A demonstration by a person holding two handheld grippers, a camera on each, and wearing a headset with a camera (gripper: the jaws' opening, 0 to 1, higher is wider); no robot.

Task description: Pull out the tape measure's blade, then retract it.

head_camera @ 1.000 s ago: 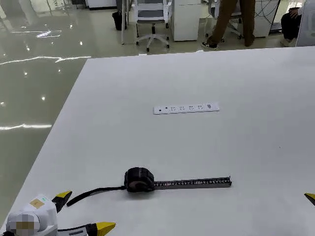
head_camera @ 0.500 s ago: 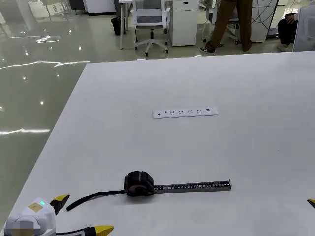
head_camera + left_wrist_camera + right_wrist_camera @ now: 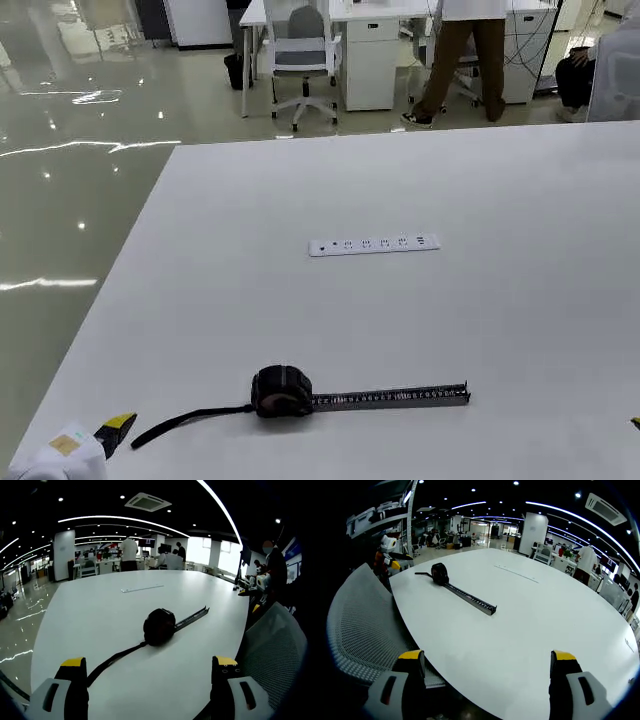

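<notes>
Blade (image 3: 390,397) of thin steel juts from the squat black tape measure (image 3: 282,391); likely springy, I'd pinch its hook (image 3: 466,392). My left gripper (image 3: 148,662) and right gripper (image 3: 485,655) gape empty.

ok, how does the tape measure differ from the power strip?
The tape measure is black, the power strip white. The tape measure is round, with its blade out and a strap trailing; the power strip is one flat bar. Both lie on the white table, untouched.
</notes>
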